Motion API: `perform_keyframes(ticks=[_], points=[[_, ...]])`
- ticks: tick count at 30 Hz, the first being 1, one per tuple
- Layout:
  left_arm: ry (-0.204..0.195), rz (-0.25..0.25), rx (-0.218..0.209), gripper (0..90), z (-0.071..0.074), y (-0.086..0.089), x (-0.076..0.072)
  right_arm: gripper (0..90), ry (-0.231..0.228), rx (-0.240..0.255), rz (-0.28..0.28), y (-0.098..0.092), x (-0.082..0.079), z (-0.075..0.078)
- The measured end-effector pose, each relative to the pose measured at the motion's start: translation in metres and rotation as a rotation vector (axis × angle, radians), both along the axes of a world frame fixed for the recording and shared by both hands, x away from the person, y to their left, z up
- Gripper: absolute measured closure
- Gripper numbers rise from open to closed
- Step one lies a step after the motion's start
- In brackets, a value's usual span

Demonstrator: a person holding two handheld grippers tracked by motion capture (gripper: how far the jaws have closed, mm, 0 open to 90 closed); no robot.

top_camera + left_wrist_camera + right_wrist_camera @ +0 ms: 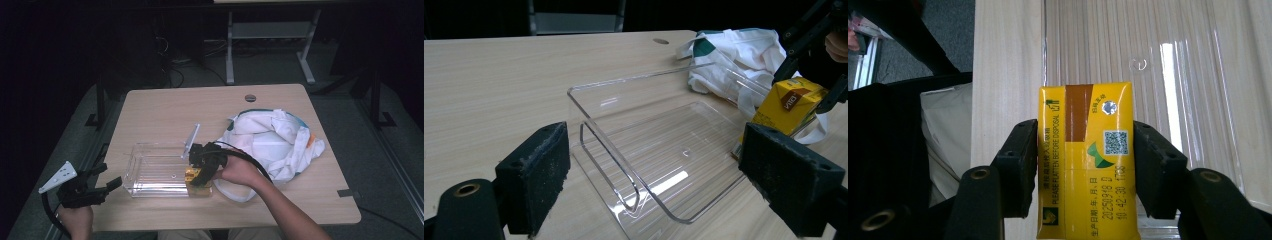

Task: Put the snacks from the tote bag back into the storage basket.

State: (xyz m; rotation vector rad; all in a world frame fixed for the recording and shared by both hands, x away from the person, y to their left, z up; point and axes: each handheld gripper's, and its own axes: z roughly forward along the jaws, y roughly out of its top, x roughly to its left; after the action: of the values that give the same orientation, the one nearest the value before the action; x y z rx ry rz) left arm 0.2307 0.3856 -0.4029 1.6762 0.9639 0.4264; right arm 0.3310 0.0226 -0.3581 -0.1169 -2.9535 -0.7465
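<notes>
Nearest the person, the left gripper [102, 176] hangs off the table's [165, 105] near-left corner, jaws spread wide with nothing between them. Just beyond, the right gripper [1083, 165] straddles the yellow drink carton [1085, 160], pads at both its sides; whether they press or have let go, I cannot tell. The carton stands at the right end of the clear plastic tray [150, 172]. Farther right, a white cloth bag [272, 142] lies crumpled

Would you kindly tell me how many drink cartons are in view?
1: a yellow carton between the right gripper's jaws, at the clear tray's near right corner. The white bag may hide others.
</notes>
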Motion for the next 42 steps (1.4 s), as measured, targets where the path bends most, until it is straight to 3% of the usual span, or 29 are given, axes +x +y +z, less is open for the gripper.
perform_keyframes(ticks=[21, 42], points=[[0.002, 0.002, -0.001, 12.8, 0.0, 0.0, 0.0, 41.6, 0.003, 0.018, -0.01, -0.001, 0.001, 0.001], [0.001, 0.001, 0.001, 12.8, 0.0, 0.0, 0.0, 37.6, 0.009, 0.064, -0.033, -0.01, 0.005, 0.012]])
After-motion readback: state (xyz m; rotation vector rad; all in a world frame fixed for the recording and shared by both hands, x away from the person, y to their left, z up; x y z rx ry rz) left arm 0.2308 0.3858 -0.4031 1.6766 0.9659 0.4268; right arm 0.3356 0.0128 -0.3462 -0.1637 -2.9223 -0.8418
